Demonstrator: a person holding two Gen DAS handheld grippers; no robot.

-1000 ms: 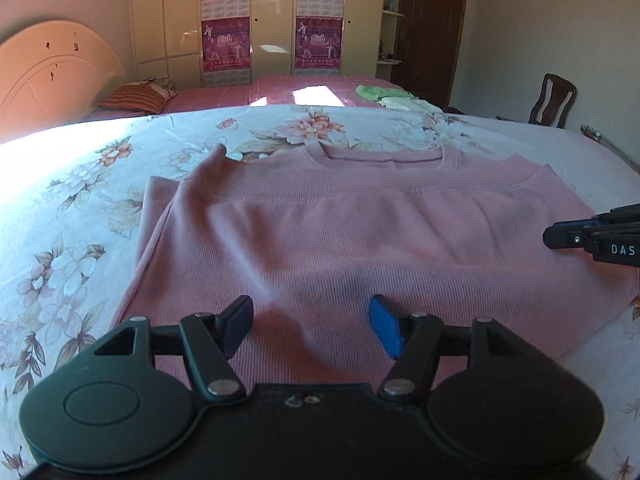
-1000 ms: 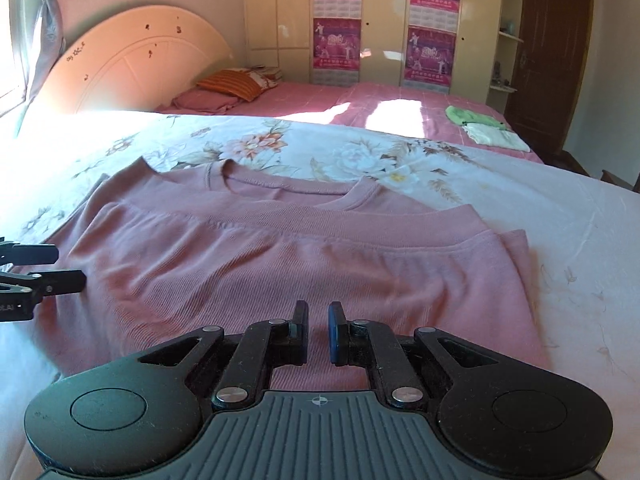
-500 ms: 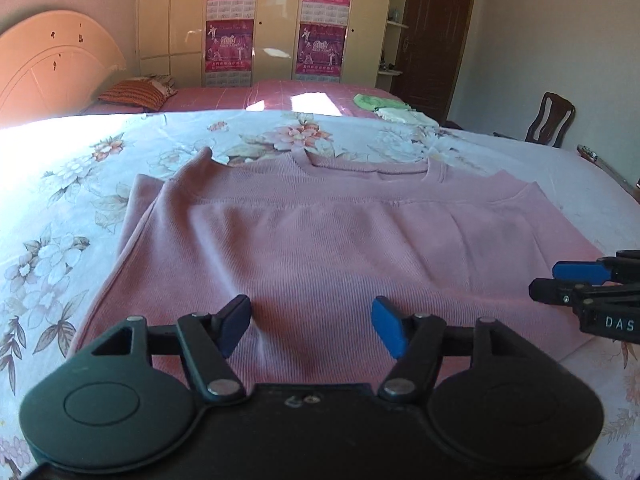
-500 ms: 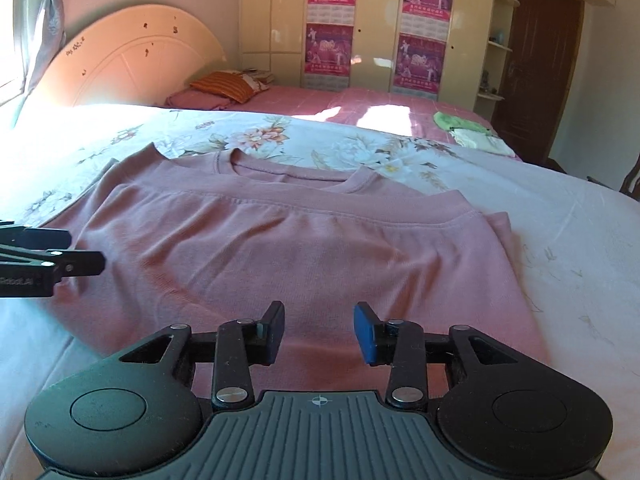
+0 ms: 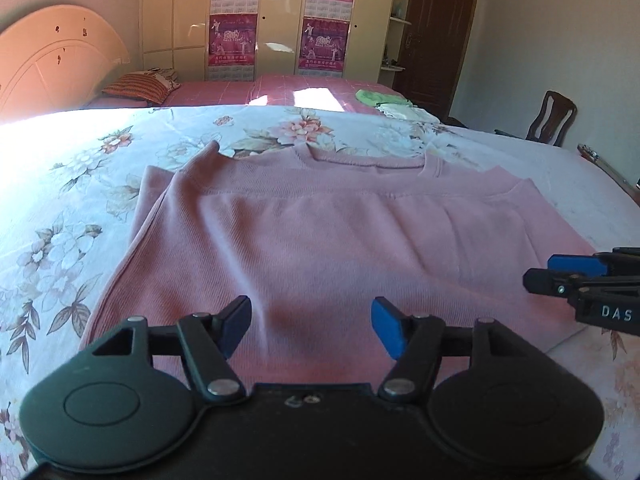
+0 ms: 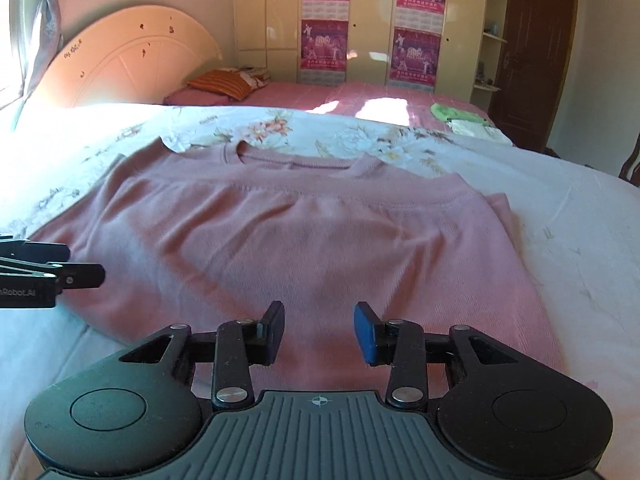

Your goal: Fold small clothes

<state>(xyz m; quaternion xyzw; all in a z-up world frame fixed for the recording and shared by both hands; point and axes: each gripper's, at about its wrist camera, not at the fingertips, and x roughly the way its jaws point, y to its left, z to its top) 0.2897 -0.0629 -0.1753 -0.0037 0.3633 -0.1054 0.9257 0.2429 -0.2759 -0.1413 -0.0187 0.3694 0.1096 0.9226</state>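
Lying flat on the floral-printed white bedsheet (image 5: 60, 216) is one folded pink ribbed knit sweater (image 5: 320, 248), its round neckline at the far edge, away from both cameras, its long axis running side to side. Two black two-finger grippers hover above its near hem: the left gripper (image 5: 311, 326) with jaws spread, nothing between them, and the right gripper (image 6: 319, 332) with jaws apart too, gripping nothing. One wooden chair (image 5: 551, 118) stands far right.
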